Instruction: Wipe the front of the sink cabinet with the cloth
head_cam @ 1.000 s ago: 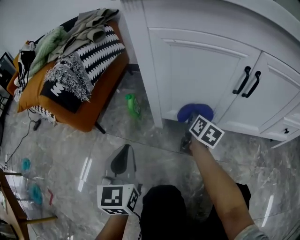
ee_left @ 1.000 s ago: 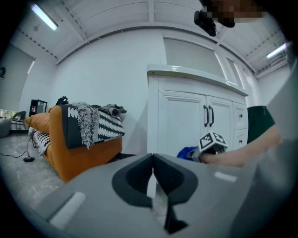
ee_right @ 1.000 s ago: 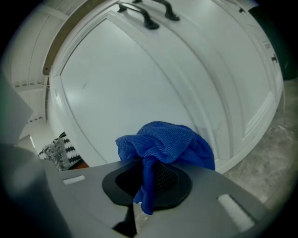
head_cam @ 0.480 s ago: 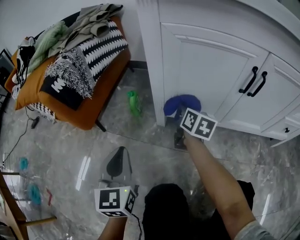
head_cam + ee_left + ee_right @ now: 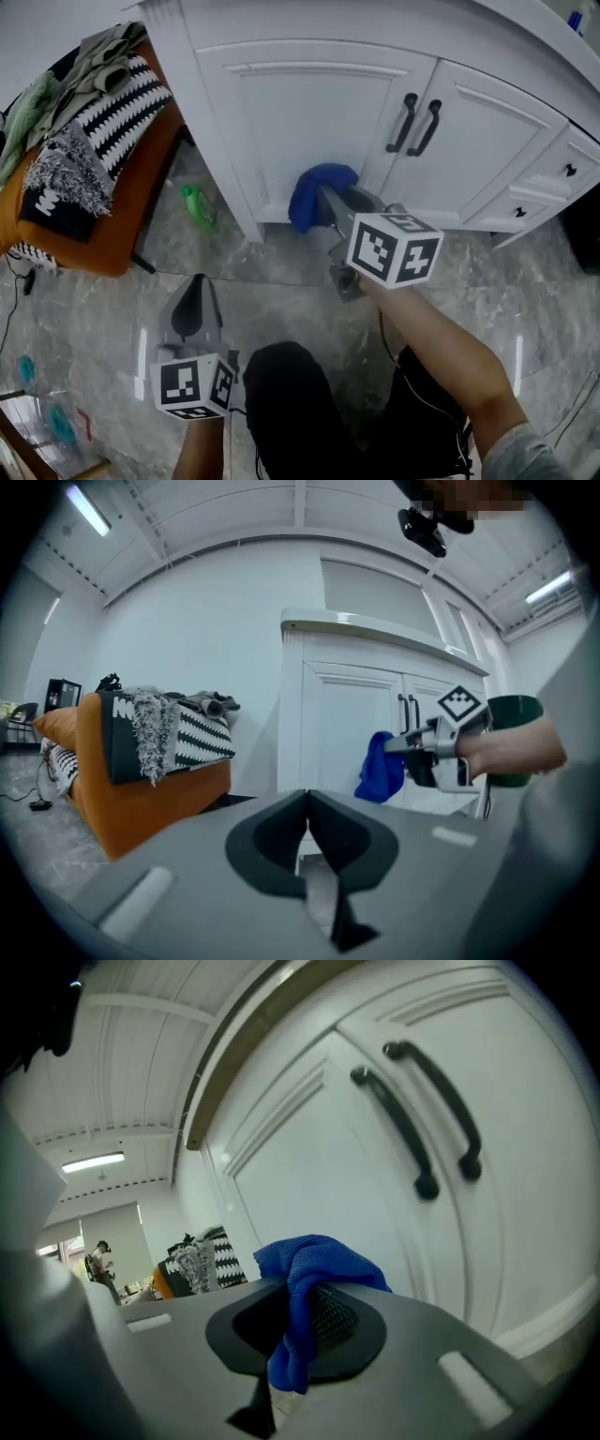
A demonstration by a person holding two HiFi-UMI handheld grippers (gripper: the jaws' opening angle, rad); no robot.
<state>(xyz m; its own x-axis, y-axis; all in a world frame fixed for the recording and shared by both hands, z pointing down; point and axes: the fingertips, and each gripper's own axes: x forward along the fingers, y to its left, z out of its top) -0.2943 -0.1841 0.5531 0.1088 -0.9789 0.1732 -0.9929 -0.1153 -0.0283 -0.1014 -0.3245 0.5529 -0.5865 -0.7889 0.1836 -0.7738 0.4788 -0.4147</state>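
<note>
Blue cloth [image 5: 314, 1255]: soft, light, floppy. Right gripper [image 5: 302, 1326] pinches bunched fold tight. Cloth sits low, right by sink cabinet [image 5: 309, 112] left door. Left gripper [image 5: 307, 841] closed, holds nothing. Best hold: middle bunch, likely no slip.

Head view: cabinet [image 5: 309, 112] top is cut off by the upper edge; orange sofa [image 5: 89, 230] is cut off at the left. Green object on the floor [image 5: 197, 208]: too small to identify. Cloth [image 5: 317, 187] hides the right gripper [image 5: 328, 202] tips; contact with the door cannot be told. Arm behind the left gripper [image 5: 194, 295] is cut off at the bottom edge.
</note>
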